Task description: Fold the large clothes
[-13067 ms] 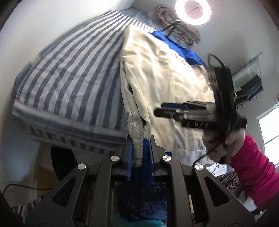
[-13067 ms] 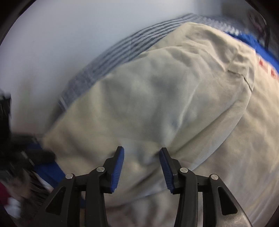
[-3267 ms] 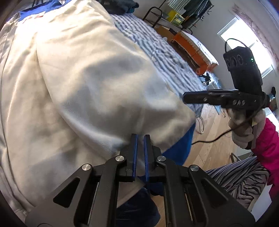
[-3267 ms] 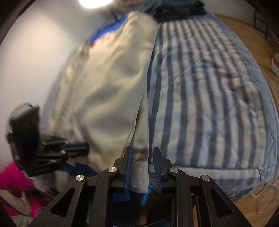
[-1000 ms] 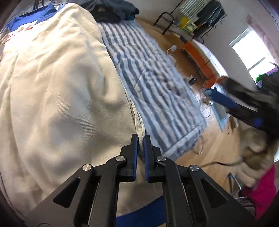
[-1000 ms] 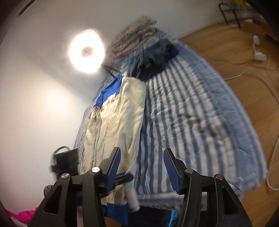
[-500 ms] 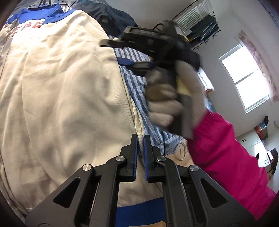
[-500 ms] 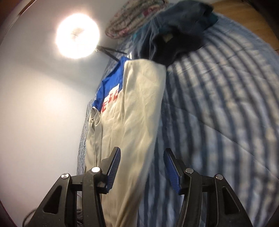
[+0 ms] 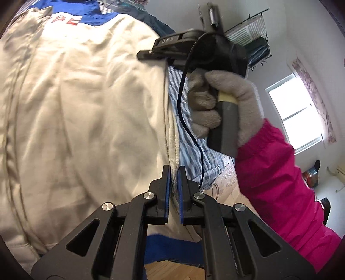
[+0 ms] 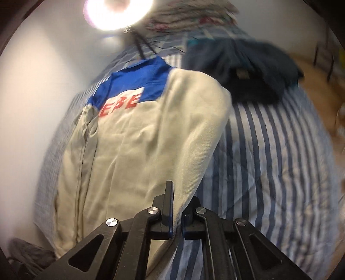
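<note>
A large cream jacket (image 9: 75,112) with a blue yoke and red letters lies lengthwise on the striped bed. My left gripper (image 9: 173,172) is shut on the jacket's right edge near the hem. In the right wrist view the jacket (image 10: 140,146) fills the middle, and my right gripper (image 10: 178,193) is closed on its right edge further up. The right gripper's body (image 9: 194,49) and the gloved hand show above the jacket's edge in the left wrist view.
The blue-and-white striped bedcover (image 10: 269,172) lies to the right of the jacket. A dark navy garment (image 10: 248,71) is heaped at the head of the bed. A ring light (image 10: 117,13) glows on the wall. Wooden floor (image 9: 224,183) lies beyond the bed's edge.
My right gripper has come down onto the jacket's right edge and closed on it; it was open half a second ago. My left gripper keeps its hold.
</note>
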`<state>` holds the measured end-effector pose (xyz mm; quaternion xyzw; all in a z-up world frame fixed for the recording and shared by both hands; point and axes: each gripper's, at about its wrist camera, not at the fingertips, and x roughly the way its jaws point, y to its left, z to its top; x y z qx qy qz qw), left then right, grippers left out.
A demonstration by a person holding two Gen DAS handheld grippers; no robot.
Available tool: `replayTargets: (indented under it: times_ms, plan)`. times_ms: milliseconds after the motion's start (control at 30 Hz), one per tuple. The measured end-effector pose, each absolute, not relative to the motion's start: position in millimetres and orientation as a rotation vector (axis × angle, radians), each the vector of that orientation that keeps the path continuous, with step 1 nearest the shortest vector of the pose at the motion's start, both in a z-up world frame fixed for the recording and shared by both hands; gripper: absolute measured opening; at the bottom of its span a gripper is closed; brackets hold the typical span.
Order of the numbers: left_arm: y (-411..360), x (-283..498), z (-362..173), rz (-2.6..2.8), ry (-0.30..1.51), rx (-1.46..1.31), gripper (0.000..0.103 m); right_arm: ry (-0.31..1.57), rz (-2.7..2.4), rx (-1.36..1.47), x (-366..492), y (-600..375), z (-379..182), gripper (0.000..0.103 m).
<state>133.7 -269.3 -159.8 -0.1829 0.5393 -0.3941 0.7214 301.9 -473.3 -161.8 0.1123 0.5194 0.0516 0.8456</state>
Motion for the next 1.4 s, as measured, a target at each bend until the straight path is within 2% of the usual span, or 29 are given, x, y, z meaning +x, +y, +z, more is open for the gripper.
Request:
replayTargets:
  times_ms: [333,533,767,833,867,933,1033,1133,1200,1400]
  plan:
    - [-201.4,128.5,-175.9,-0.775,1.201,-0.497,0.004,1.104,0.170,-0.094,319.5,-346.9,-154.6,0.002]
    - [-170.4,129.3,-202.0,-0.688,1.234,-0.544,0.004,1.168,0.202,-0.244,332.8,-277.4,-198.2,0.002]
    - [-166.0,135.5,-207.7,-0.645,1.236,-0.547,0.004,1.202,0.190,-0.243,340.5,-269.5,-221.3,0.003]
    - [-169.1,135.3,-208.5,-0.649,1.241,-0.538,0.004,1.196,0.243,-0.178,340.3,-274.3,-217.5,0.015]
    - [-162.8,126.8,-210.9,-0.652,1.243,-0.534,0.004,1.200,0.298,-0.119,340.2,-279.4,-213.3,0.030]
    - [-151.7,123.7,-207.3,-0.649,1.240,-0.517,0.004,1.179,0.446,0.065,339.1,-298.9,-196.5,0.037]
    - [-150.2,114.2,-193.0,-0.662,1.211,-0.473,0.004,1.096,0.510,0.206,333.4,-332.4,-169.6,0.035]
    - [-150.9,104.2,-176.4,-0.670,1.184,-0.435,0.004,1.021,0.407,0.291,335.0,-374.1,-153.8,0.028]
    - [-148.3,100.1,-166.8,-0.681,1.163,-0.416,0.004,1.022,0.303,0.294,340.1,-392.5,-155.4,0.023]
    - [-124.5,101.4,-148.3,-0.680,1.091,-0.398,0.004,1.055,0.160,0.200,372.0,-391.6,-181.8,0.022]
